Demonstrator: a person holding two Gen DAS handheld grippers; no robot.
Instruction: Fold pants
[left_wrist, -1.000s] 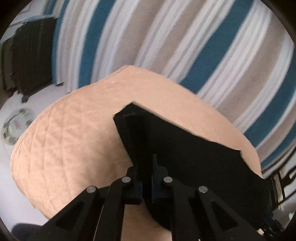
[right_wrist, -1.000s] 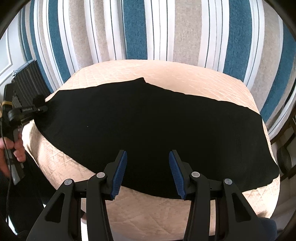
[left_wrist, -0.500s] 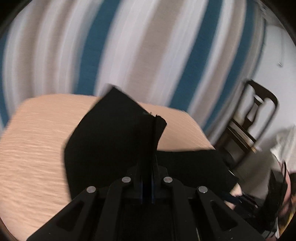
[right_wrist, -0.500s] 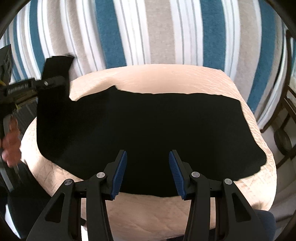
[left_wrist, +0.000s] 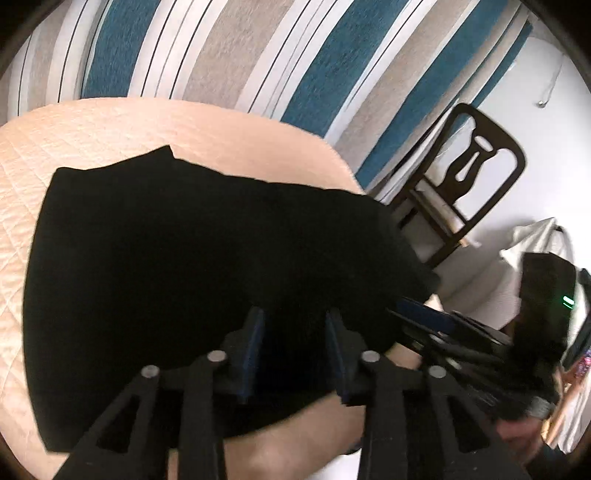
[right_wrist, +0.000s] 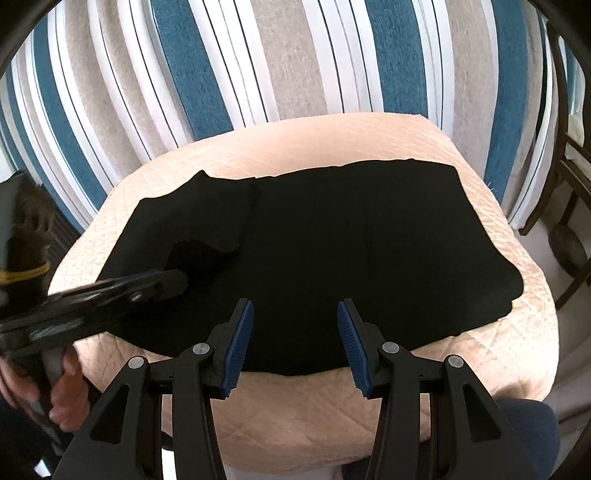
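Black pants (right_wrist: 332, 258) spread flat across the peach quilted cushion (right_wrist: 332, 147), one end folded over onto the rest, the doubled flap (right_wrist: 207, 218) sitting at the left in the right wrist view. From the left wrist view only: a dark wooden chair (left_wrist: 476, 177) against the white wall, a white cloth (left_wrist: 532, 240) heaped beside it, a small green light (left_wrist: 568, 302) on a dark device, and the right gripper (left_wrist: 424, 314) seen side-on at the pants' near right corner. From the right wrist view only: the fold line itself, the full outline of the pants, the striped blue, beige and white rug (right_wrist: 295, 55) beyond the cushion, and a hand (right_wrist: 59, 384) wrapped round the left tool's handle at lower left. Compared with a second ago, the pant end no longer raised off the cushion but laid down on the garment, the garment's outline shorter. Left gripper (left_wrist: 295, 328) low over the folded pants, angled downward, its jaws opening, blue pads (left_wrist: 255, 343) apart with fabric under them but not pinched; same left gripper reaching in from the left edge in the other view, tip at the flap, too blurred there for detail. Right gripper (right_wrist: 295, 328) tilted down toward the near edge of the pants, jaws parted, blue pads (right_wrist: 238, 350) clear of the cloth, nothing between them.
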